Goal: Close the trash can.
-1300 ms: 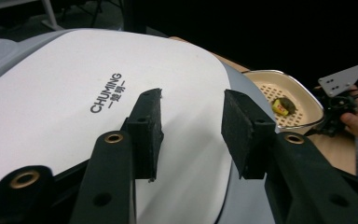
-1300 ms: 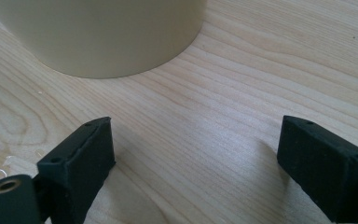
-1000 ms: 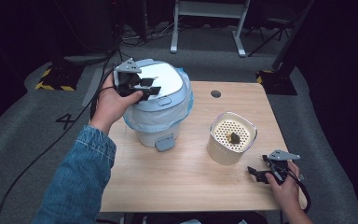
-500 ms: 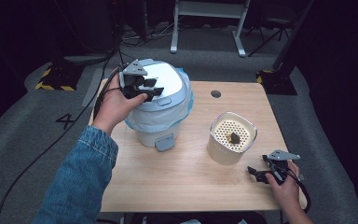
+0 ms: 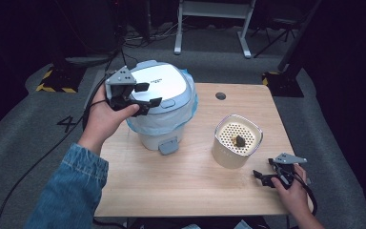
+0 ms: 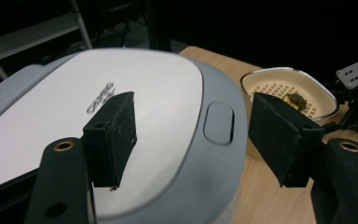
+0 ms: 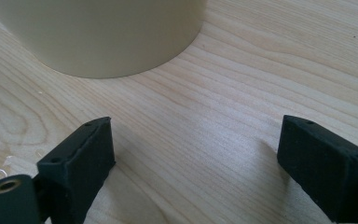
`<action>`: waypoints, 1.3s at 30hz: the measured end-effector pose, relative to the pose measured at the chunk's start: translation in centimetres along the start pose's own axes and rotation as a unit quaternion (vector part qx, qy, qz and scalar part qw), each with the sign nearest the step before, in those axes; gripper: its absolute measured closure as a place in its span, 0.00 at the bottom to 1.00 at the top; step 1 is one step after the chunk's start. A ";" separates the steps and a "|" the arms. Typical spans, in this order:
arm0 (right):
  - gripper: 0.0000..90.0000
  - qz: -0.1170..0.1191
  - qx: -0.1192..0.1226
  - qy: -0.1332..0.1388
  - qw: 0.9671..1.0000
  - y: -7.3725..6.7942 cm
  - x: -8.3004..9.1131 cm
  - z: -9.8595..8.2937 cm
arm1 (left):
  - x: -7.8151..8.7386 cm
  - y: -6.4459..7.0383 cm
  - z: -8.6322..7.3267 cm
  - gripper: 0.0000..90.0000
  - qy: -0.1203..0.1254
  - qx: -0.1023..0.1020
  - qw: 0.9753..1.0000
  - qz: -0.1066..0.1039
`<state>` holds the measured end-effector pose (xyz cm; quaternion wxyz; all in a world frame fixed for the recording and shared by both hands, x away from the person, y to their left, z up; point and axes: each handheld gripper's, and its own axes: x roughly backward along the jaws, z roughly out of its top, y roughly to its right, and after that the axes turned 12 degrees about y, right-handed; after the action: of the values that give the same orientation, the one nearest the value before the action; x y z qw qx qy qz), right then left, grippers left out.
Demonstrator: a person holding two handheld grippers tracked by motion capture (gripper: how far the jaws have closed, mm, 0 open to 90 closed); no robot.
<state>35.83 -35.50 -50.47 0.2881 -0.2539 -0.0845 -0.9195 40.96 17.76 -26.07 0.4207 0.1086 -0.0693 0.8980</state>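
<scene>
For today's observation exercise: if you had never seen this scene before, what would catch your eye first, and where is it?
The white-lidded bin with its blue liner stands at the table's back left, and the left gripper hovers open over its lid. To the right stands a cream container with a perforated insert and a small dark lump on it. The right gripper rests open at the table's front right, beside that container.

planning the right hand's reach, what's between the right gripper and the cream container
Nothing: in the right gripper view only bare wooden table lies between the open right gripper and the cream container.
</scene>
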 end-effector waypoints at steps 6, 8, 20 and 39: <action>0.12 0.000 0.000 0.000 1.000 0.0 0.0 0.0 | 2.2 2.6 -1.3 0.34 -0.004 -0.001 1.000 -0.007; 0.12 0.000 0.000 0.000 1.000 0.0 0.0 0.0 | 2.8 3.1 -1.7 0.34 -0.005 0.002 1.000 -0.004; 0.12 0.000 0.000 0.000 1.000 0.0 0.0 0.0 | 4.5 4.3 -5.2 0.32 -0.028 0.005 1.000 0.009; 0.12 0.000 0.000 0.000 1.000 0.0 0.0 0.0 | 5.4 5.8 -13.1 0.30 -0.044 0.027 0.998 0.025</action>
<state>35.82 -35.50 -50.47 0.2879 -0.2539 -0.0844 -0.9195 31.34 20.96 -37.57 0.3917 0.1574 -0.0661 0.9041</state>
